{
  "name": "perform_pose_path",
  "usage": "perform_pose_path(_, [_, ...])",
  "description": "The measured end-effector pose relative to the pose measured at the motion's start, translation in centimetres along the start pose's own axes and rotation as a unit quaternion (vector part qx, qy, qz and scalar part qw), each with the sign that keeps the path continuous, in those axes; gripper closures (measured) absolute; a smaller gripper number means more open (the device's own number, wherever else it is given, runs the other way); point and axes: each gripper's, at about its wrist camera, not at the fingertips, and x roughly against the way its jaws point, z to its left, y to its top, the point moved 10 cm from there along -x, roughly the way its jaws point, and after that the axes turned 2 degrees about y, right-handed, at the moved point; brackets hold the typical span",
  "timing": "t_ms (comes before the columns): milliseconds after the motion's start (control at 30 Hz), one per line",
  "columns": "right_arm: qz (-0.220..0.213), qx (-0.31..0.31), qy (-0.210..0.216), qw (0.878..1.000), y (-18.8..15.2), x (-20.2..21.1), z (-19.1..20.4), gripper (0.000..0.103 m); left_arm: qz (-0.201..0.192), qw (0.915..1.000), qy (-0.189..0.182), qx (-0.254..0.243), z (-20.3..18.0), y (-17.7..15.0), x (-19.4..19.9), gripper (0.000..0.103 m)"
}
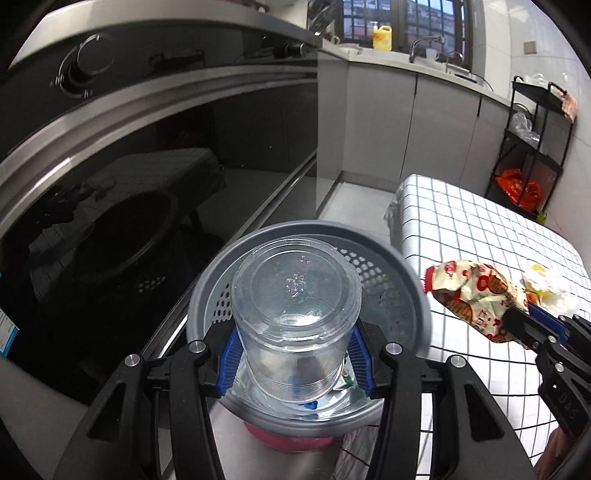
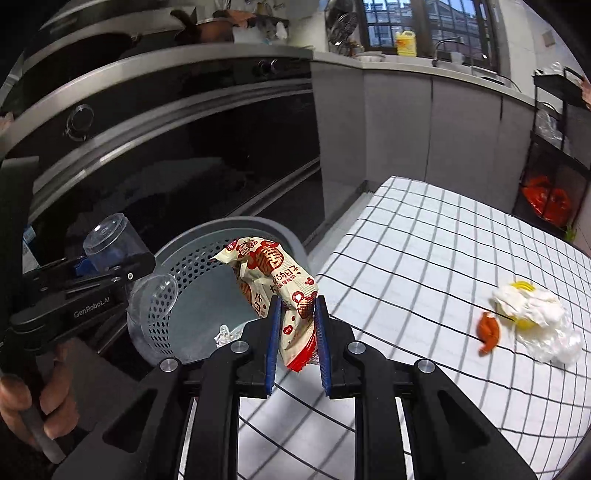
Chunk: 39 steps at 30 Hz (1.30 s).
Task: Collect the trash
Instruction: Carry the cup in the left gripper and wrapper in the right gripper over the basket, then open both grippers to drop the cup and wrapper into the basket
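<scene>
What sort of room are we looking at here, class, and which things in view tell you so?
Most likely a home kitchen: a built-in oven with a control knob, a countertop sink tap below a window, and a yellow detergent jug beside it.

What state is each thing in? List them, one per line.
Left gripper: shut on the clear cup, held over the bin.
Right gripper: shut on the snack wrapper, at the bin's edge.
Bin: open, paper scrap inside.
Crumpled tissue: lying on the checked tablecloth.
Orange scrap: lying beside the tissue.
</scene>
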Motion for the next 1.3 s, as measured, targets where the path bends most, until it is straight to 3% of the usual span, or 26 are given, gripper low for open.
perform_pose_path(600, [0.053, 0.004, 0.026, 0.998, 1.5, -7.5, 3.6, 0.084, 0.032, 0.9993, 0.013, 0.015, 2.6, 0.0, -3.8, 0.051])
perform_pose_path(800, [0.049, 0.004, 0.033, 0.998, 1.7, -7.6, 3.6, 0.082, 0.037, 0.9989, 0.022, 0.018, 3.2, -0.1, -4.4, 0.048])
perform_pose_path(900, [0.040, 0.004, 0.031, 0.999, 2.0, -7.2, 3.6, 0.069, 0.039, 0.9987, 0.024, 0.022, 3.5, -0.2, -4.5, 0.045])
perform_pose_path(933, [0.038, 0.003, 0.031, 0.999, 2.1, -7.1, 3.6, 0.065, 0.040, 0.9986, 0.026, 0.024, 3.6, -0.2, -4.5, 0.040])
perform_pose_path(1067, [0.035, 0.001, 0.031, 0.999, 2.2, -6.8, 3.5, 0.064, 0.037, 0.9985, 0.028, 0.029, 4.0, 0.0, -4.3, 0.032])
perform_pose_path(1300, [0.037, -0.002, 0.032, 0.999, 1.8, -7.0, 3.3, 0.064, 0.034, 0.9986, 0.030, 0.029, 4.0, 0.0, -4.1, 0.032])
